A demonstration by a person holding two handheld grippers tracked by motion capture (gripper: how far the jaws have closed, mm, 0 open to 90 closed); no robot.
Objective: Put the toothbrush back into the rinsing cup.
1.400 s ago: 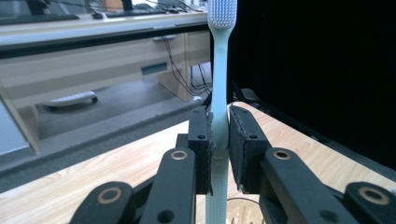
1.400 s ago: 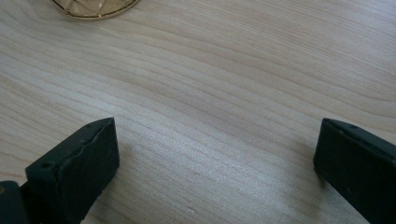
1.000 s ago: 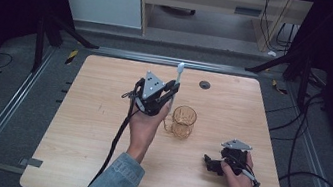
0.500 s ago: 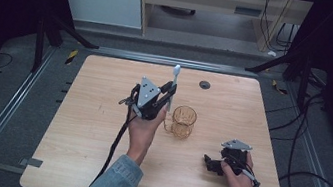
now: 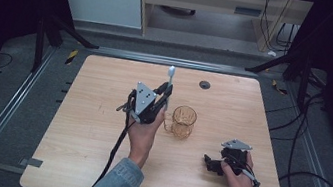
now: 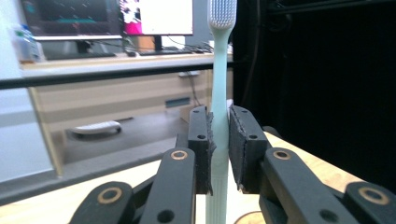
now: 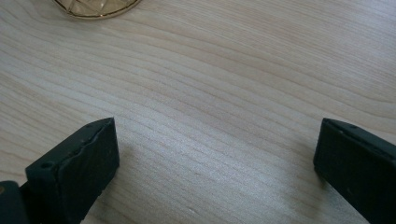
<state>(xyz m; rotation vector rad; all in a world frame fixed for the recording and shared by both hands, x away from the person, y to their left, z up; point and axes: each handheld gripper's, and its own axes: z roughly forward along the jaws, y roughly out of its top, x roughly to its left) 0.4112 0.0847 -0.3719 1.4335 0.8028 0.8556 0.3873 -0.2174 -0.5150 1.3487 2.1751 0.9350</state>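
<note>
Toothbrush [image 6: 219, 70] clamped upright in left gripper [image 6: 219, 154] jaws above the desk [image 5: 88, 126], beside the cup [image 5: 184, 121]; handle's lower end hidden behind the jaws. Right gripper [image 7: 215, 154] rested low, jaws wide apart, empty; cup cut off at top edge there.

From overhead, the high view faces the whole table [image 5: 92, 163]; the right gripper view hugs its wood [image 7: 210, 84].
</note>
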